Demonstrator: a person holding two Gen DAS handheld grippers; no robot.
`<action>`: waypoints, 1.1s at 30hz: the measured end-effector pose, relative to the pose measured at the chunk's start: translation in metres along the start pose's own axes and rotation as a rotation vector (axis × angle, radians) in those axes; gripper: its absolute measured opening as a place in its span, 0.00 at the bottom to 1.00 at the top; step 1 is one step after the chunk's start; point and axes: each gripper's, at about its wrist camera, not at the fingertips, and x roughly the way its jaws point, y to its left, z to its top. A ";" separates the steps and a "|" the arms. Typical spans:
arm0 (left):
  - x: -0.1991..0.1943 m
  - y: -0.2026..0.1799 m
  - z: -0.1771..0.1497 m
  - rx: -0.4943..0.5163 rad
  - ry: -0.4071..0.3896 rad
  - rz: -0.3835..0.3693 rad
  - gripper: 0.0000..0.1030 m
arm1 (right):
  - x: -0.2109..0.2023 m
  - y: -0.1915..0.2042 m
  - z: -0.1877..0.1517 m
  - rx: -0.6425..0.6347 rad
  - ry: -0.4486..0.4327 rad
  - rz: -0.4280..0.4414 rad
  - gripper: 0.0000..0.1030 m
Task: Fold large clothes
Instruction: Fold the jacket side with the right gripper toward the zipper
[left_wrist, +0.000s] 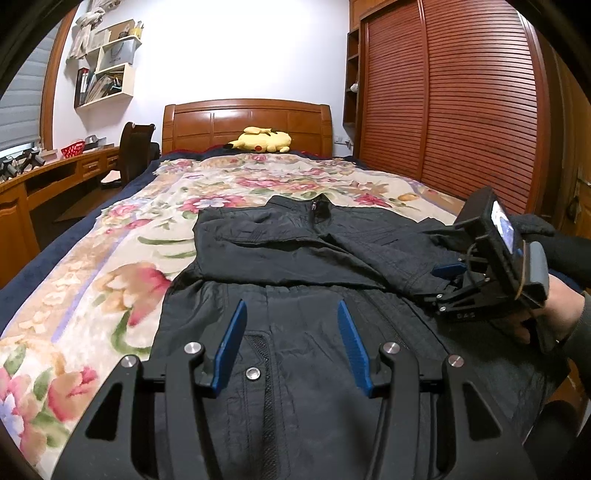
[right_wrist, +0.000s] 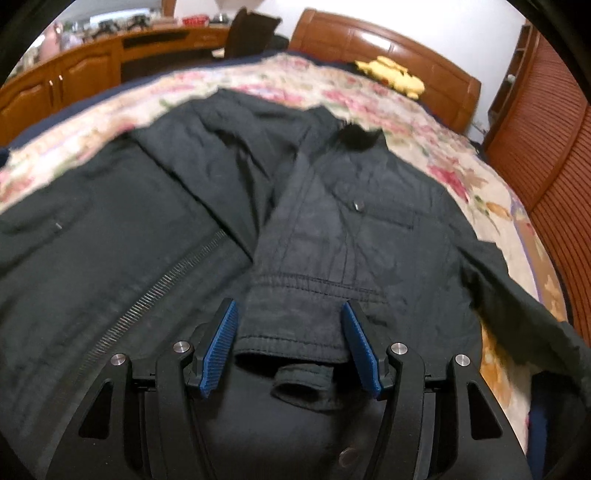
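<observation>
A large black zip jacket (left_wrist: 295, 258) lies flat on the bed, collar toward the headboard, with one sleeve folded across its chest. My left gripper (left_wrist: 291, 314) is open and empty above the jacket's lower front. My right gripper (right_wrist: 290, 317) is open, its blue pads on either side of the folded sleeve's cuff (right_wrist: 291, 328) without closing on it. The right gripper also shows in the left wrist view (left_wrist: 448, 271), low over the jacket's right side. The jacket fills the right wrist view (right_wrist: 166, 221), its zipper running diagonally.
The bed has a floral blanket (left_wrist: 110, 266) and a wooden headboard (left_wrist: 247, 122). A yellow plush toy (left_wrist: 262, 140) lies by the headboard. A wooden desk (left_wrist: 55, 177) and chair stand left; a slatted wardrobe (left_wrist: 461, 103) stands right.
</observation>
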 end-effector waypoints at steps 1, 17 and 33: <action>0.000 0.000 0.000 0.001 0.000 0.000 0.49 | 0.003 0.000 -0.001 -0.005 0.008 -0.002 0.59; 0.007 -0.003 -0.001 0.007 0.028 -0.017 0.49 | -0.016 -0.109 0.024 0.303 -0.059 -0.002 0.09; 0.019 -0.018 0.001 0.007 0.061 -0.069 0.49 | 0.028 -0.140 0.012 0.326 0.018 -0.134 0.62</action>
